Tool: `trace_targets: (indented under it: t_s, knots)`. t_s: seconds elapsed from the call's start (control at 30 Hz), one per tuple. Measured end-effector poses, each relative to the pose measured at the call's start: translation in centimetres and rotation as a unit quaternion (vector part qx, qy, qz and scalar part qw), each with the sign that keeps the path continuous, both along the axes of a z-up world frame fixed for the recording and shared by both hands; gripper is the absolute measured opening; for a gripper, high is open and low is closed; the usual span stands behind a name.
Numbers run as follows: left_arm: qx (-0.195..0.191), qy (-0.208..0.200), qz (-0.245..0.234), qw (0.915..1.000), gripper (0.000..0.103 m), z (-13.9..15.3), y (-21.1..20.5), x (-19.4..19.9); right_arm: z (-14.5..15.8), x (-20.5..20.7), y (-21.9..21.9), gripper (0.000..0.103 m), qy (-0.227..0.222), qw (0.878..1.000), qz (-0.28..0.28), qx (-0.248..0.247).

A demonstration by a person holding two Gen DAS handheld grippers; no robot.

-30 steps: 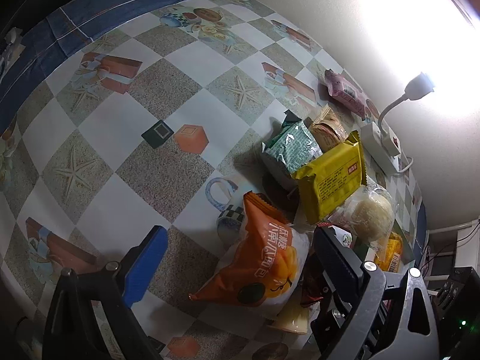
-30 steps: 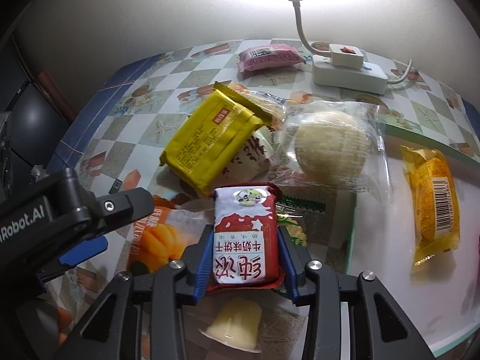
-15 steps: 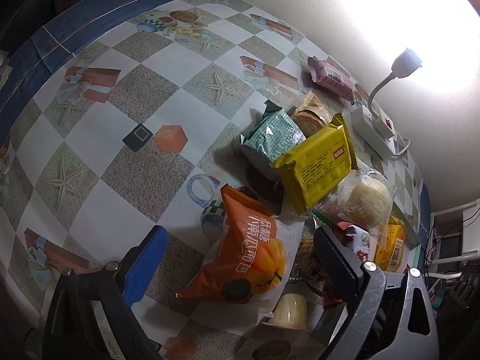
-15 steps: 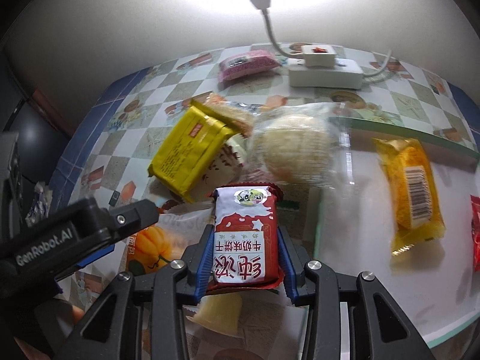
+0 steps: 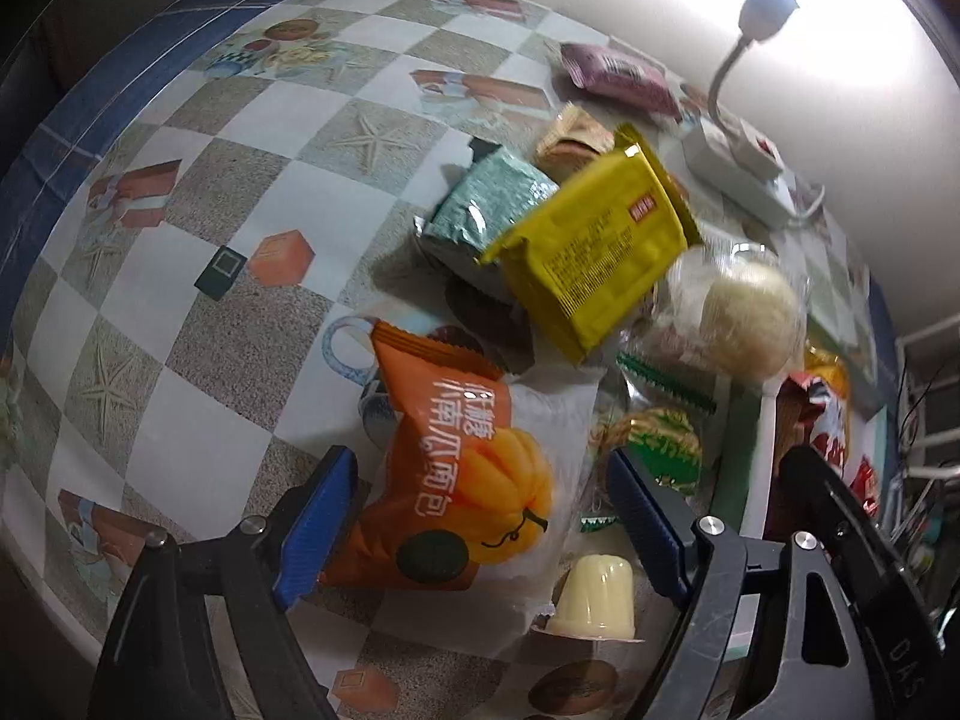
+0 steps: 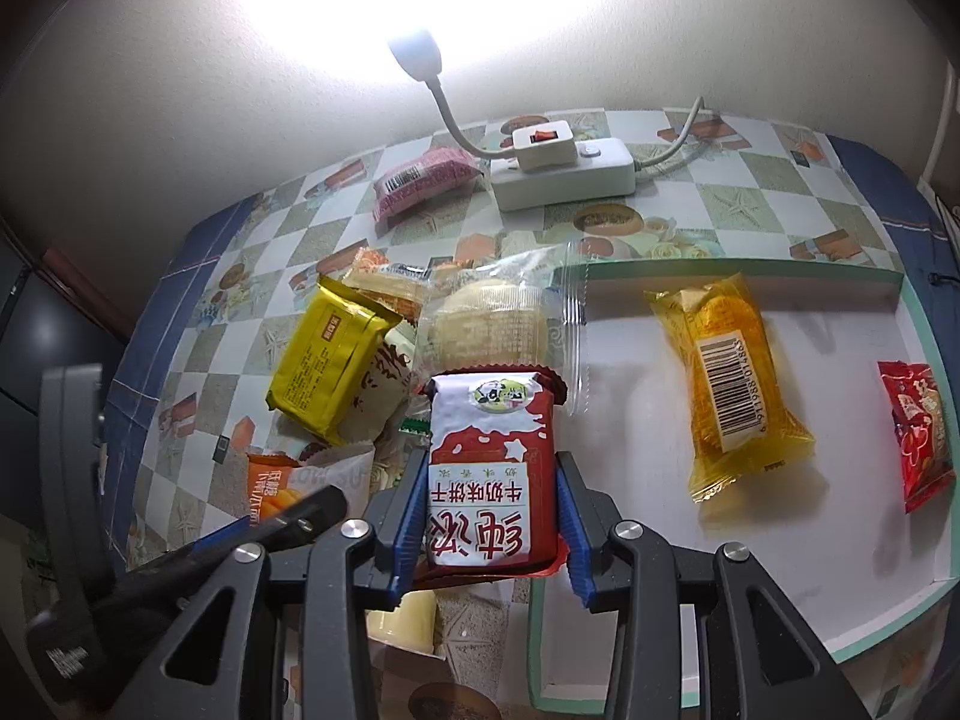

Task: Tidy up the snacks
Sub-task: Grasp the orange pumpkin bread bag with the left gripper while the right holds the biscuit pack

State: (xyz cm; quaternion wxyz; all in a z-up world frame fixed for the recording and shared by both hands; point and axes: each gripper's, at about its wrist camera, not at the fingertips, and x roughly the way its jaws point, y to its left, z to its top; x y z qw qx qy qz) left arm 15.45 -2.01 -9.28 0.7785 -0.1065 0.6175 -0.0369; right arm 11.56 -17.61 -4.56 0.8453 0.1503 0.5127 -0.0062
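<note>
- You are gripping the red-and-white biscuit packet [image 6: 489, 468] in your right gripper [image 6: 487, 525]; it is standing lengthwise between the blue pads [image 6: 408, 516], which are pressing on both its long sides, printed face toward the camera.
- Your left gripper [image 5: 480, 531] is closing its jaws around the orange pumpkin-bread packet [image 5: 462, 474]; the packet is lying between the blue pads, but I cannot tell whether they are touching it yet.
- A pale jelly cup [image 5: 597, 597] is sitting upside down just beside that packet, near the left gripper's right finger.
- Farther on, a yellow packet [image 5: 594, 252] is leaning tilted over a teal packet [image 5: 486, 210], with a round bun in clear wrap [image 6: 489, 321] beside it.
- A white tray with a green rim [image 6: 738, 267] is lying to the right of the pile, holding an orange-yellow wrapped cake [image 6: 726, 378] and a red packet [image 6: 918, 432], well apart from each other.
- The checked tablecloth [image 5: 198, 192] is covering the table; at its far edge a pink packet [image 6: 423, 177] is lying next to a white power strip [image 6: 564, 177], whose gooseneck lamp [image 6: 417, 54] is shining on the wall.
</note>
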Motion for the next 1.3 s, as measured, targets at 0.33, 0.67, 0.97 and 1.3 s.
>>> trace_targets:
  t_s: [0.33,0.67,0.97,1.3]
  knots:
    - [0.043,0.009,-0.021,0.9988,0.085,-0.9,-1.2,0.0,0.0,0.0,0.0,0.042,0.005,1.000,-0.002,-0.001]
    - [0.075,0.017,-0.043,0.9961,0.076,-1.8,-2.2,-0.2,0.6,-0.1,-0.1,0.042,0.001,1.000,-0.005,-0.009]
    - [0.066,0.011,-0.042,0.9969,0.065,-1.6,-2.9,0.4,0.4,-0.1,-0.2,0.042,0.008,1.000,-0.012,-0.008]
    - [0.054,0.009,-0.032,0.9980,0.059,-0.9,-1.4,0.8,0.5,-0.2,-0.3,0.042,0.009,1.000,-0.015,-0.008]
